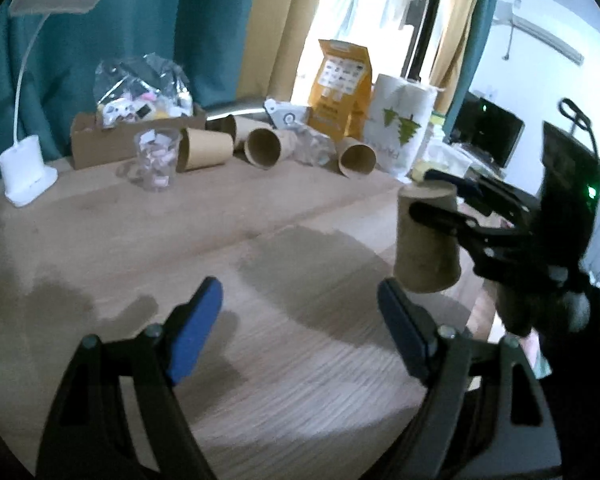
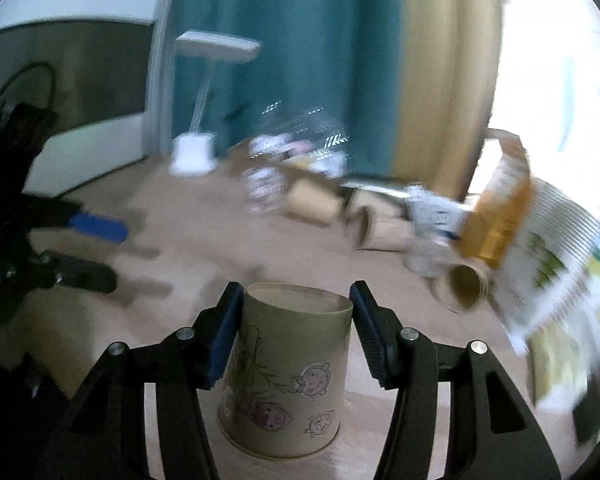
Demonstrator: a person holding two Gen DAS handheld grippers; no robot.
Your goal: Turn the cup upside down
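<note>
While the left hand-held gripper (image 1: 300,328) waits wide open and empty over the surface (image 1: 140,232), the right hand-held gripper (image 2: 296,332) clamps the cup (image 2: 288,372), already inverted and seemingly just above the surface at right; only lowering and release remain.

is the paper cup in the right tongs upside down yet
Yes. The paper cup shows its narrow base up, wide rim down; whether it touches the table is unclear.

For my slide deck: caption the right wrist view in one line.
Right gripper clamps an inverted paper cup just above the wooden table.
</note>
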